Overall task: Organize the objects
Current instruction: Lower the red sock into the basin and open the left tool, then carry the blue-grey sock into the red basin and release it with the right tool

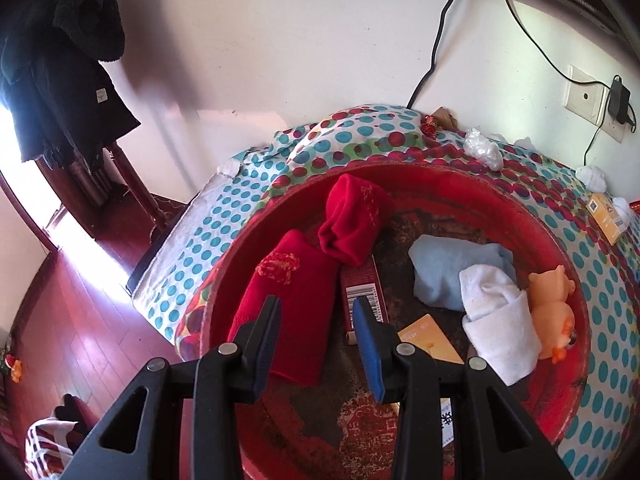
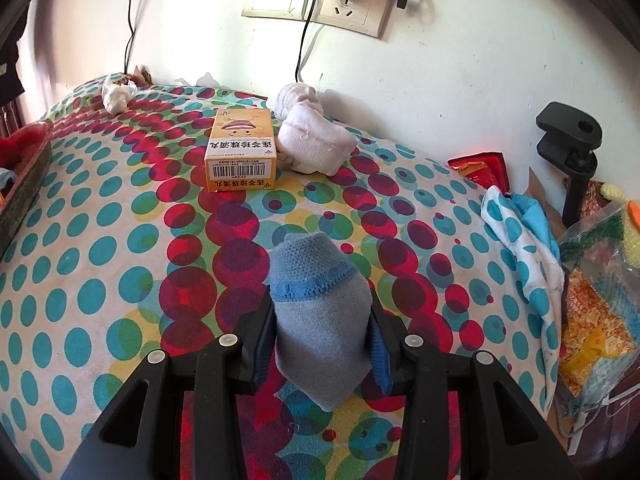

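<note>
A red basin (image 1: 440, 168) sits on the dotted bedspread (image 1: 248, 208). Inside it lie a rolled red sock (image 1: 352, 216), a flat red sock (image 1: 288, 300), a dark red box (image 1: 364, 288), a pale blue cloth (image 1: 452, 268), a white sock (image 1: 496, 320), an orange pig toy (image 1: 552, 312) and a yellow card (image 1: 428, 336). My left gripper (image 1: 316, 304) hovers over the basin, open, with nothing between its fingers. My right gripper (image 2: 320, 296) is shut on a grey sock with a blue band (image 2: 320, 320), held above the bedspread (image 2: 120, 240). Beyond it lie an orange box (image 2: 240, 152) and rolled white socks (image 2: 312, 140).
The basin's edge (image 2: 24, 192) shows at the far left of the right wrist view. Crumpled white wads (image 1: 482, 148) lie by the wall. Cables hang from wall sockets (image 2: 344, 8). A black clamp stand (image 2: 572, 148) and a plastic bag (image 2: 600, 280) crowd the bed's right side. A dark coat (image 1: 64, 60) hangs over wooden floor.
</note>
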`<state>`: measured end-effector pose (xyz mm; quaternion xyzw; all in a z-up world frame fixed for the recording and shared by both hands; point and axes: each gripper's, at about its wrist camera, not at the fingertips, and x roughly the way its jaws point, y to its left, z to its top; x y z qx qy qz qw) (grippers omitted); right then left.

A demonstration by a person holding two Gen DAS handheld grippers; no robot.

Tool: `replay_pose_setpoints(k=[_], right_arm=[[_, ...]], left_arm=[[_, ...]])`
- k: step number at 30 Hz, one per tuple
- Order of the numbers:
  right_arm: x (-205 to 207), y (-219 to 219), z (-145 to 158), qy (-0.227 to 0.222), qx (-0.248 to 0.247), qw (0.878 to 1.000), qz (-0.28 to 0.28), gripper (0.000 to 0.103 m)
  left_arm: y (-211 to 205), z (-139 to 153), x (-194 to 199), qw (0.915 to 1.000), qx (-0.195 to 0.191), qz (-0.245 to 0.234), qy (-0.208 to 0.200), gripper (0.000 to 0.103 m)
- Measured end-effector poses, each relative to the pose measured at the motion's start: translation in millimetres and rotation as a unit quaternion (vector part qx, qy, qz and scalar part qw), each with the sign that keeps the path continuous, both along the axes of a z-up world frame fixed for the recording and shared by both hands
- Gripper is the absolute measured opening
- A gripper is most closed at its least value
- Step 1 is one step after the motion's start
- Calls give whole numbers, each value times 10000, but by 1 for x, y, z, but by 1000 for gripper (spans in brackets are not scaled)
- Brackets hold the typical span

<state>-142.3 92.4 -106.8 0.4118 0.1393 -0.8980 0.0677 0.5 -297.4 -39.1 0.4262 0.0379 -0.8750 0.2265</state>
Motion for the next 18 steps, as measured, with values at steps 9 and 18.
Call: replay_pose_setpoints(k=[9, 18], right_arm=[[-1, 27, 4, 55, 235, 9995, -206, 33], [6, 6, 25, 134, 91, 9998, -100, 31]], left_arm=[[-7, -6, 9, 9996, 193, 49, 220, 38], [-6, -8, 12, 9991, 285, 24, 299, 38]])
